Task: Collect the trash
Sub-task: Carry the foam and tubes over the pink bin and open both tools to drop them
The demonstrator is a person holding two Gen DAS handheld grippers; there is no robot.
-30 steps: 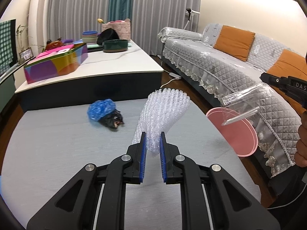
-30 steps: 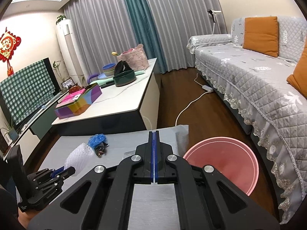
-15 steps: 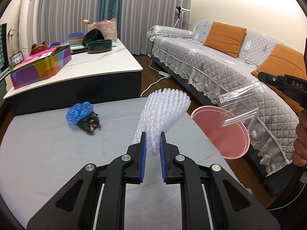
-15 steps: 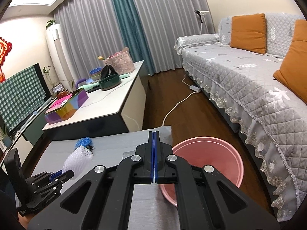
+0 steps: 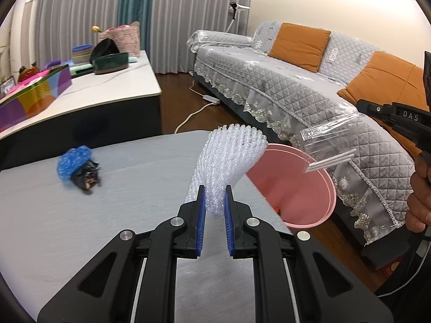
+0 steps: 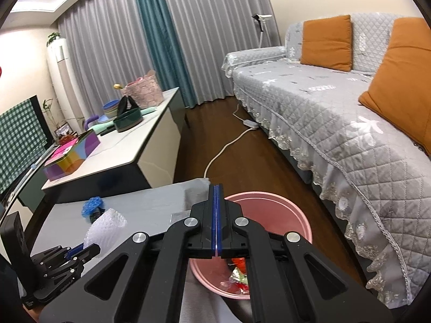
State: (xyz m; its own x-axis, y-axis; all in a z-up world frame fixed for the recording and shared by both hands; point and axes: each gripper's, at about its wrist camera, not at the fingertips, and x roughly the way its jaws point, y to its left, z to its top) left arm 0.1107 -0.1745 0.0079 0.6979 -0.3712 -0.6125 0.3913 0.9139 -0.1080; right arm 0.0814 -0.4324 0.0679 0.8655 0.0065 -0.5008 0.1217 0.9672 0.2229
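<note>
Left tongs (image 5: 214, 202) clamped on one foam net (image 5: 229, 158); right tongs (image 6: 215, 202) pinching one clear bag (image 5: 328, 137); one pink bin (image 6: 304, 223).

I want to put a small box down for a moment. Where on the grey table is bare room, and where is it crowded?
The grey table is mostly bare: a wide patch between the blue bag bundle and the left gripper, and the strip behind the bundle. It is crowded at the table's right edge, where the bubble wrap, clear plastic bag and pink bin meet.
</note>
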